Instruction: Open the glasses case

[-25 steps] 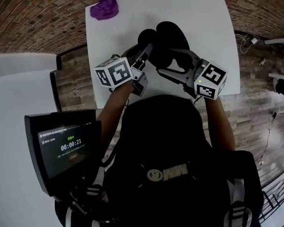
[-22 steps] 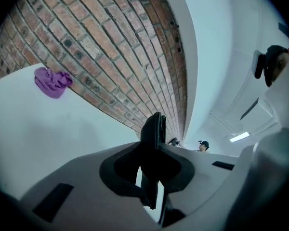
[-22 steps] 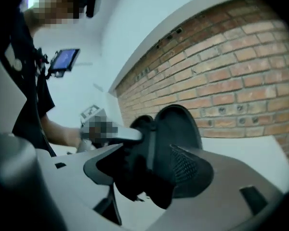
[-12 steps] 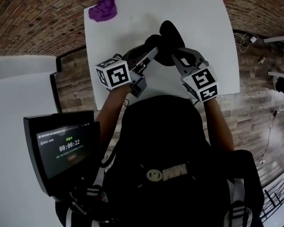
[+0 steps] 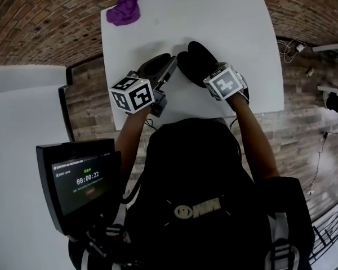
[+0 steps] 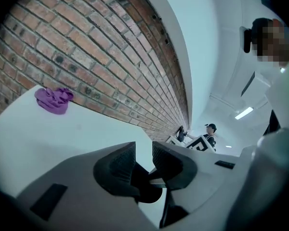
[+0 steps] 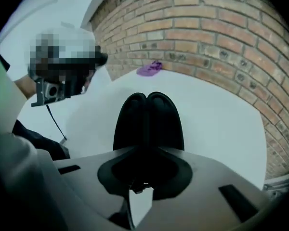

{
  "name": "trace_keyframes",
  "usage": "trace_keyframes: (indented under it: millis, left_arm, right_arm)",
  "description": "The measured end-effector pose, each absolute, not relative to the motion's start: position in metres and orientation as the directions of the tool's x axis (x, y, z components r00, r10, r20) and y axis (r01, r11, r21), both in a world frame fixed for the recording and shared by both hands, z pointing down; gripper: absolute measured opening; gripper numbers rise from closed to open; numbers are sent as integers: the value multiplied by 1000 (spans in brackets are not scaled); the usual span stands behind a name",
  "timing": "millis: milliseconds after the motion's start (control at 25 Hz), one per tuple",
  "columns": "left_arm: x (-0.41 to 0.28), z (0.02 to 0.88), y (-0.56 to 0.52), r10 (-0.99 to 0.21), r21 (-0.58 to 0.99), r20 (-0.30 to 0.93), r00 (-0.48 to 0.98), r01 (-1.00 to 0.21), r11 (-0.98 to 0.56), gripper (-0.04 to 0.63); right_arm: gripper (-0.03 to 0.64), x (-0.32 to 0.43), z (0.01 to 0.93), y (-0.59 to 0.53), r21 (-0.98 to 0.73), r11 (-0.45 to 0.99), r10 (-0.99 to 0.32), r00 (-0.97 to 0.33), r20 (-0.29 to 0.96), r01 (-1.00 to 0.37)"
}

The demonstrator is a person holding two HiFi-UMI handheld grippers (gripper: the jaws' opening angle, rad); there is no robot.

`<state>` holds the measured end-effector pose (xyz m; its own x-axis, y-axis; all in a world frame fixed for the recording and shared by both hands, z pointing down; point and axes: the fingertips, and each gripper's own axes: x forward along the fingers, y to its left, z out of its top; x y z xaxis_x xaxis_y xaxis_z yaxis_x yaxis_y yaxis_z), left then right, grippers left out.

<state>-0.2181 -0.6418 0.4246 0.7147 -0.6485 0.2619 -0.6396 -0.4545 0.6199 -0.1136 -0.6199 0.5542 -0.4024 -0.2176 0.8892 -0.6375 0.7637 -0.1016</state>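
Left hand-held gripper [image 6: 143,148] just eased slightly apart, gripping nothing; right hand-held gripper [image 7: 145,158], pitched down, clamps the case [image 7: 147,121].

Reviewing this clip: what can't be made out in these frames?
- Right gripper view: the right gripper, jaws just closed on the glasses case, hides its near end; any clasp unseen.
- Head view: the marker cube covers that grip.
- Left gripper view: dark shape below the left gripper, jaws just opening, half covered; case or not, unclear.

One black glasses case [image 5: 197,61] and one purple cloth [image 5: 123,10] lie on one white worktop [image 5: 236,21]. There are two grippers: the left gripper [image 6: 143,161] and the right gripper [image 7: 145,165]. One screen [image 5: 81,179] stands alongside.
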Motion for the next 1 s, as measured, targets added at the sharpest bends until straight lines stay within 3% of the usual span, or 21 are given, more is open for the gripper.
trace_keyframes:
  millis: [160, 360, 760, 800, 840, 1000]
  left_arm:
    - [-221, 423, -630, -670, 576, 286, 685, -682, -452, 103]
    - [-231, 419, -602, -678, 537, 302, 670, -707, -460, 103]
    - [-213, 415, -547, -705, 516, 300, 643, -730, -447, 103]
    - [-207, 413, -538, -709, 516, 296, 640, -732, -445, 103]
    - [-199, 410, -528, -713, 514, 292, 638, -733, -445, 103]
    - [-150, 399, -486, -709, 491, 269, 652, -726, -481, 103]
  right_arm:
    - [63, -120, 576, -612, -117, 779, -137, -350, 927, -616]
    - [83, -134, 566, -613, -95, 778, -234, -428, 873, -621]
    - [80, -117, 481, -591, -116, 779, -434, -662, 611, -617]
    - [71, -112, 469, -579, -129, 782, -443, -690, 573, -610]
    - [15, -104, 458, -565, -141, 784, -453, -712, 537, -605]
    - [6, -66, 425, -497, -179, 801, -467, -783, 411, -571]
